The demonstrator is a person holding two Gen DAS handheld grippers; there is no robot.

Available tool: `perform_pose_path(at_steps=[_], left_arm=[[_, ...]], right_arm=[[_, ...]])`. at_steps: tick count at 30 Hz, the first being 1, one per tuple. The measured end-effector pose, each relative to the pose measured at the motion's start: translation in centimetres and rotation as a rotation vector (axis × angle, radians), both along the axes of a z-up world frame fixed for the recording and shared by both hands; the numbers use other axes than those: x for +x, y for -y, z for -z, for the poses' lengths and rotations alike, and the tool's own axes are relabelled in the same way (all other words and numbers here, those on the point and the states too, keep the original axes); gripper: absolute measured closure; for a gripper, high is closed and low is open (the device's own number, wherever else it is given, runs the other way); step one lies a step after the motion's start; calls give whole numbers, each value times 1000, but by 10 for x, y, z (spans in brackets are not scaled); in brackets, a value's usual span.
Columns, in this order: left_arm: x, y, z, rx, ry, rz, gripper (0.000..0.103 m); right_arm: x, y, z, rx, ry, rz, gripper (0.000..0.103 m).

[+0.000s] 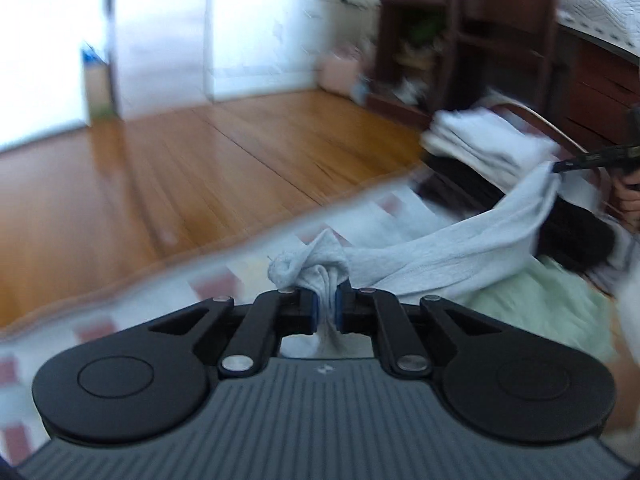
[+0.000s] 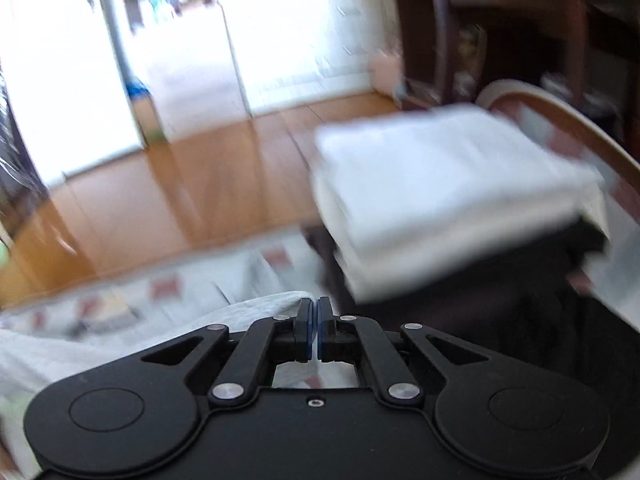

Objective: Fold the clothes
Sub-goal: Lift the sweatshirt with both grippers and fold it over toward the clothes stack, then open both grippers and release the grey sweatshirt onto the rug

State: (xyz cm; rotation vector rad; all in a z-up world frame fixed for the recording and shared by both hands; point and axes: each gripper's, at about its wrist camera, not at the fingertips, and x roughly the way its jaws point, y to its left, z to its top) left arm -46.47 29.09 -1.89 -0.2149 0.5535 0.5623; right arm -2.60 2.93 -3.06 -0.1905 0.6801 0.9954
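Note:
A light grey garment (image 1: 440, 252) hangs stretched above the bed between my two grippers. My left gripper (image 1: 326, 302) is shut on one bunched end, with cloth squeezed between the blue pads (image 1: 314, 312). In the left wrist view, my right gripper (image 1: 558, 166) pinches the other end at the far right, held by a person's hand (image 1: 628, 200). In the right wrist view, that gripper (image 2: 318, 316) has its jaws pressed together, and the grey garment (image 2: 256, 314) trails off to the left from the tips. The frames are motion-blurred.
A stack of folded white clothes (image 2: 440, 184) rests on a dark garment (image 2: 500, 300) to the right. A pale green cloth (image 1: 540, 312) lies on the patterned bedsheet (image 1: 216, 284). Beyond the bed are a wooden floor (image 1: 200, 160) and dark wooden shelves (image 1: 420, 40).

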Motion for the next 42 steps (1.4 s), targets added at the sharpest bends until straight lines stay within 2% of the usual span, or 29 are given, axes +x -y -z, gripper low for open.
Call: perform_pose_path(at_steps=[3, 6, 9, 10, 13, 18, 20, 22, 25, 27, 28, 30, 31, 32, 33, 36, 39, 41, 42], left_arm=[[20, -20, -18, 70, -96, -45, 96], [34, -29, -42, 174, -98, -86, 96], [48, -37, -66, 279, -100, -126, 96], [50, -41, -70, 296, -101, -137, 96], [39, -60, -54, 218, -107, -146, 96], [20, -95, -29, 83, -112, -161, 96], [15, -125, -21, 0, -82, -170, 96], [28, -159, -14, -61, -94, -187, 96], [70, -221, -16, -27, -134, -235, 96], [100, -271, -27, 4, -92, -325, 94], [113, -294, -33, 17, -49, -376, 91], [136, -333, -34, 24, 1, -447, 41], [145, -347, -26, 4, -19, -468, 4], [153, -356, -17, -11, -39, -484, 3], [157, -355, -3, -15, -58, -487, 3], [158, -337, 47, -51, -148, -434, 2], [140, -301, 106, -106, -259, -420, 2], [118, -279, 142, -208, -271, -445, 4], [103, -269, 155, -275, -250, -456, 4]], right_arm=[[9, -61, -34, -120, 168, -50, 102], [26, -123, -97, -106, 291, -97, 103], [26, -169, -150, -65, 381, -72, 102], [20, -177, -158, -55, 380, -77, 102], [5, -188, -164, -42, 320, -124, 102], [-3, -207, -124, -193, 357, -180, 102], [6, -221, -114, -231, 352, -202, 102], [18, -250, -107, -272, 370, -226, 103], [48, -323, -104, -309, 408, -204, 103], [69, -374, -110, -284, 446, -153, 103], [78, -393, -114, -229, 461, -114, 102], [96, -429, -118, -134, 476, -37, 99], [102, -439, -110, -116, 455, -3, 77], [109, -449, -103, -99, 433, 31, 49], [114, -456, -92, -96, 408, 57, 44], [113, -445, -34, -164, 318, 22, 45], [107, -421, 27, -240, 221, -33, 45], [102, -396, 65, -291, 144, -68, 46], [98, -384, 79, -314, 116, -83, 46]])
